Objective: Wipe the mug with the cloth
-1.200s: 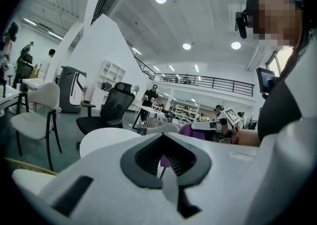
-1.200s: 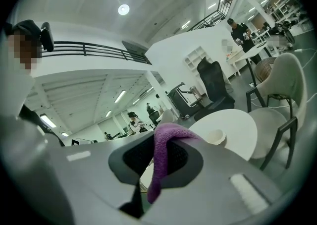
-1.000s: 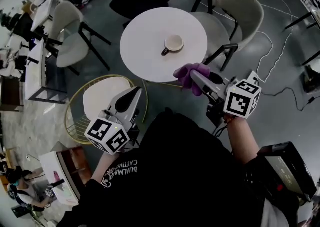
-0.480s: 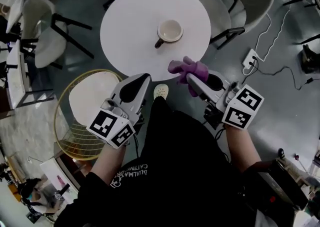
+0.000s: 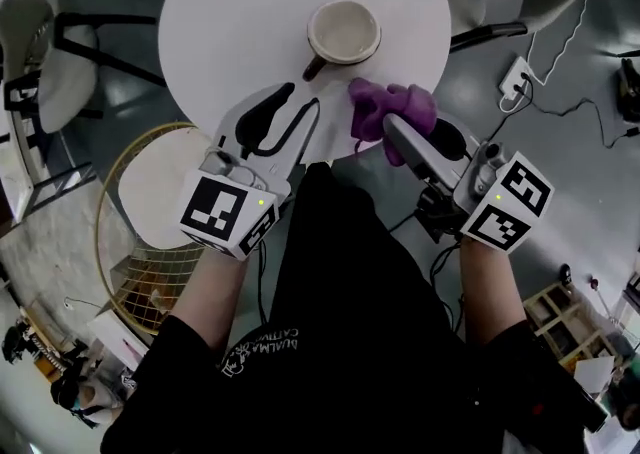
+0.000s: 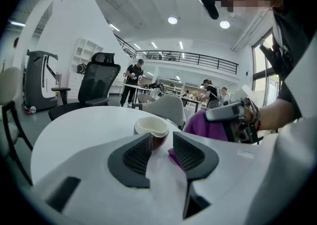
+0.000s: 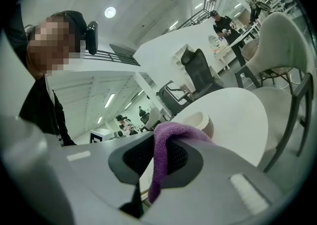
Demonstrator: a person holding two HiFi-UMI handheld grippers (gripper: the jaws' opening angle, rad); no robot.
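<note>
- Round white table (image 5: 215, 32): carries only the mug.
- Wire-frame chair (image 5: 150, 187): white seat, beside the table's near-left edge.
- Left gripper (image 5: 298, 99): over the table's near edge, tips aimed at the mug. Jaws have just been opening and now stand apart, nothing between the pads (image 6: 137, 155). The mug shows just beyond the tips.
- Right gripper (image 5: 395, 132): at the near edge, right of the left gripper, jaws clamped on the cloth.
- Mug (image 5: 343, 32): cream, upright, around the table's middle, dark handle pointing toward the left gripper.
- Purple cloth (image 5: 390, 107): bunched over the right gripper's tips, just beside the mug's near side; contact unclear.
</note>
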